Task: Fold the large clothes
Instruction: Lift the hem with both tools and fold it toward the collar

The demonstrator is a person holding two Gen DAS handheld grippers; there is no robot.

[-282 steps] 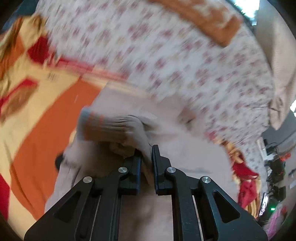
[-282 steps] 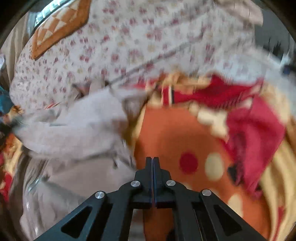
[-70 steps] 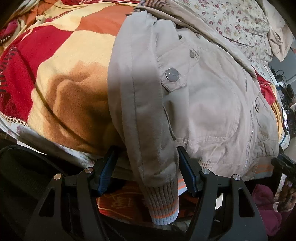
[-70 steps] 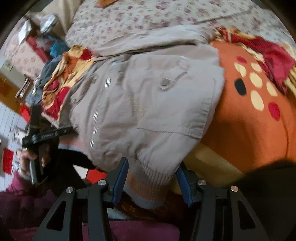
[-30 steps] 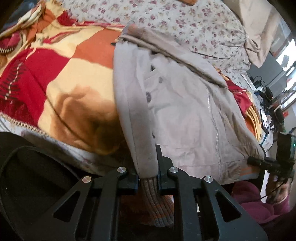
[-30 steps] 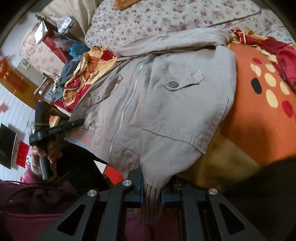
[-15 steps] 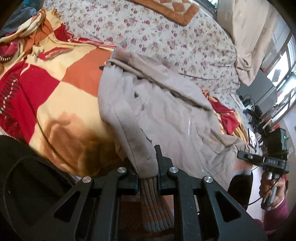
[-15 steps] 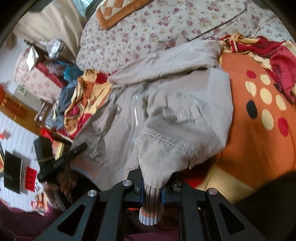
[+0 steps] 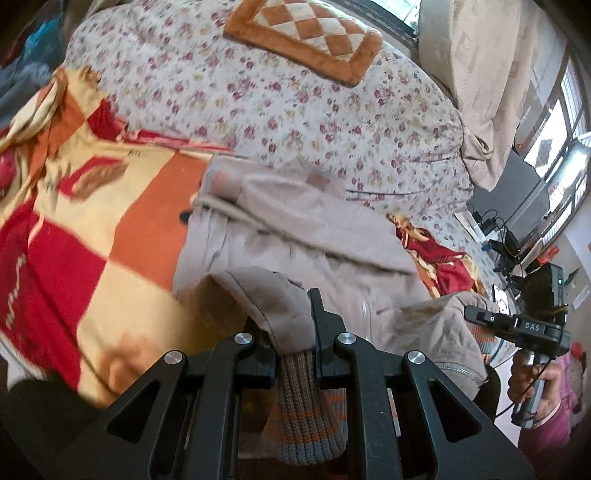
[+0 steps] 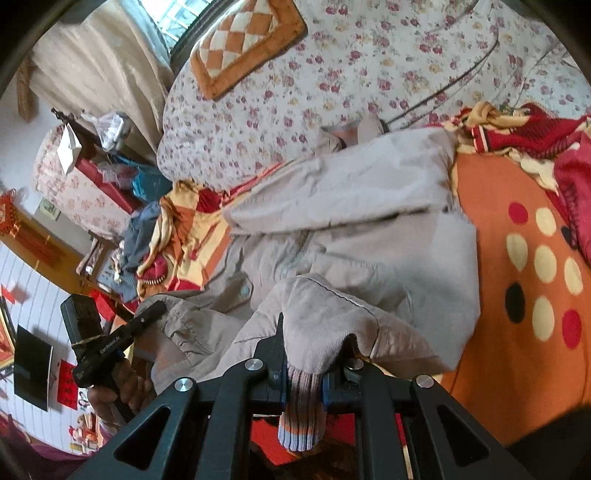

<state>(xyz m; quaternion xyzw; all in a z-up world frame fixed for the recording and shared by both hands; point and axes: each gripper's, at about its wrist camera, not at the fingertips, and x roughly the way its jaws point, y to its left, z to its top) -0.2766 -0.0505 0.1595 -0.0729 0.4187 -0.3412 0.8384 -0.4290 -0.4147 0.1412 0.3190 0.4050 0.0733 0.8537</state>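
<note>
Lifted now off patchwork blanket: beige jacket hem, ribbed corners clamped in left gripper and right gripper; floral quilt, checkered cushion, curtained window beyond.

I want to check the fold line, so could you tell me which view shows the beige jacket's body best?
The right wrist view: the jacket spreads across the blanket, sleeve folded over. The left wrist view shows it blurred and more foreshortened.

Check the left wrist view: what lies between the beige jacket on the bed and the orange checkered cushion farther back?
Only the floral quilt spans that stretch. The orange checkered cushion rests on it, and the beige jacket lies at its near edge. The left wrist view shows this.
</note>
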